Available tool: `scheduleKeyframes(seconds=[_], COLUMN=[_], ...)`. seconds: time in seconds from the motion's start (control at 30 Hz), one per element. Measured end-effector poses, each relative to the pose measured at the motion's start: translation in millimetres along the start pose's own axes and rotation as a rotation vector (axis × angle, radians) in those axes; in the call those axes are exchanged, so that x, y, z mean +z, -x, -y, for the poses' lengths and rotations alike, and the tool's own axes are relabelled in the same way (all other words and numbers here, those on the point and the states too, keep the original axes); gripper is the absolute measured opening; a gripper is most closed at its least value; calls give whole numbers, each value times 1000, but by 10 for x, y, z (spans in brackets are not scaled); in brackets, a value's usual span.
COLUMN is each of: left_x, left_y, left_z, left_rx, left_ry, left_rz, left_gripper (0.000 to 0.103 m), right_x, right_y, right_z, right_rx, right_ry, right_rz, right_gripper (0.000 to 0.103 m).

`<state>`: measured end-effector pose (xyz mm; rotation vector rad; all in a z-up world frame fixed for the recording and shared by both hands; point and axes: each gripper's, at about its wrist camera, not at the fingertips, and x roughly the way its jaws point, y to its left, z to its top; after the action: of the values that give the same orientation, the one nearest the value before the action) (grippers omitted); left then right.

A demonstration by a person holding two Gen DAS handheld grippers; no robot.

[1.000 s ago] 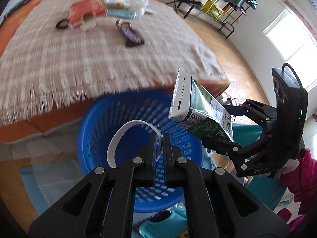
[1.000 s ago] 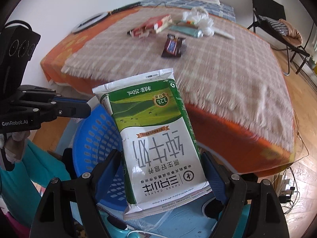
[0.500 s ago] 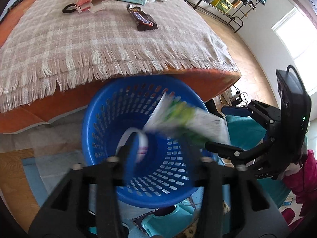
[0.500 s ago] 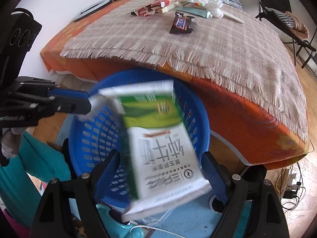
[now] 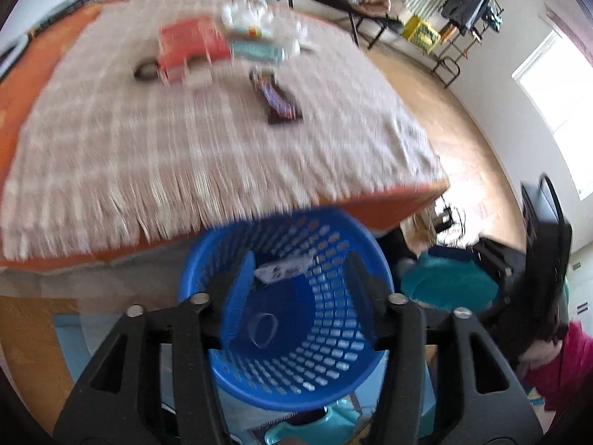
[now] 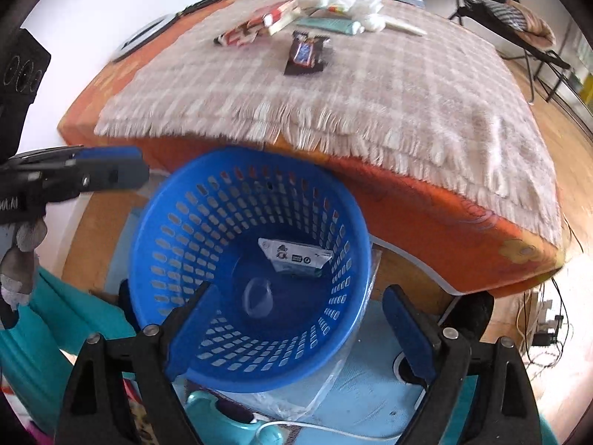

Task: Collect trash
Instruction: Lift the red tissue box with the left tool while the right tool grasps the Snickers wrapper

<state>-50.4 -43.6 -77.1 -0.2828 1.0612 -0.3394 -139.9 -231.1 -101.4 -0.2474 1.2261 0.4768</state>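
Both grippers hung over one blue basket (image 6: 252,270), and both stood empty. The left gripper (image 5: 300,293) had its jaws apart, having just been opening, with nothing between them; the right gripper (image 6: 296,319) also had its jaws wide apart, having just opened further, and nothing was clamped there either. Directly below and ahead of the right gripper's fingertips, two pieces of trash lay in the basket's bottom — one flattened milk carton (image 6: 296,257) against the far wall, and one pale loop of strip (image 6: 257,298) nearer the middle. Through the left wrist view the same two showed between the fingers: the carton (image 5: 283,269) farther off, the loop (image 5: 264,330) closer in.

Beyond the basket, well ahead of both tools, a checked fringed blanket (image 6: 389,85) covered the orange bed (image 6: 426,207). On it lay one dark candy wrapper (image 6: 305,53) nearest, then one red-and-white packet (image 6: 259,26), one teal tube (image 6: 330,24) and a white crumpled bundle (image 6: 355,2) — its count of pieces could not be told.
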Motion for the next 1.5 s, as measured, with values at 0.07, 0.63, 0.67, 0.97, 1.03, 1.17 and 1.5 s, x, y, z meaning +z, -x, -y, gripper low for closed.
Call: scheduleKeyframes(seconds=[0.07,0.63,0.67,0.97,1.03,1.17,1.5], left_x=[125,1275,1346,1958,2040,2130,2247], left_y=[132,-87,-163,-995,-1169,-1372,-1286], left_z=[-5,-238,-235,-329,-364,-474,-787], left_rx=[6,204,218,404,429,472,466], left_ry=[11,-1,-9,-42,-51,-39,-9], left_rz=[50,67,56,-38,-71,-116,-104], left_gripper=[64,78,78,78,78,78,63], right_x=[18,510,553,898,960,1078,1364], right_y=[129,479,456,88,-14,-208,-543], right_z=[-24,10,28,395,487,659,521], right_rx=[1,-19,-21,3,12,75,136], right_ry=[-21,-16,-18,-97,-118,-172,-153], right_rz=[24,288,292,289,279,255,225], right_gripper=[92,93,93,93,93,93,93])
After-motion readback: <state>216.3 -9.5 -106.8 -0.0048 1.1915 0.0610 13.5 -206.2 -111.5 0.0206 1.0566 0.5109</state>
